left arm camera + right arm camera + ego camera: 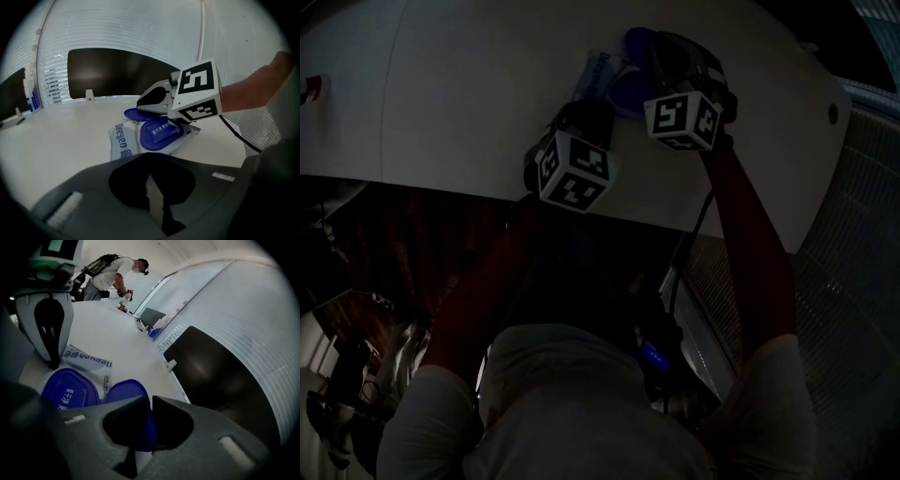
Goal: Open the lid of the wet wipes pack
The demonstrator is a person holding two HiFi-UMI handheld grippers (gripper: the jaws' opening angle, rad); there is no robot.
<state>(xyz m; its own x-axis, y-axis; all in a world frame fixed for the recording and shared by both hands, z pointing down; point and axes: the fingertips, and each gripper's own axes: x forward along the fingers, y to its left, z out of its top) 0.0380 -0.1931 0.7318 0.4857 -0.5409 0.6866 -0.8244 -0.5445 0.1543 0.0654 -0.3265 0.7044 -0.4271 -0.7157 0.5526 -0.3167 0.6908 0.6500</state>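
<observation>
On the table [56, 136] the wet wipes pack [123, 140] is lying flat, soft, light, probably slithery, so the stiff blue lid [123, 393] looks the soundest hold: right hand-held gripper [151, 401] is pinching its rim, left hand-held gripper [152, 183] is hovering, jaws together, just short of the pack.

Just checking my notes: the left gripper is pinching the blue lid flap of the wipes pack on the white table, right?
Not quite. It is the right gripper, not the left, that is pinching the blue lid flap of the wipes pack on the white table. The right gripper view shows the flap caught between its jaws.
</observation>
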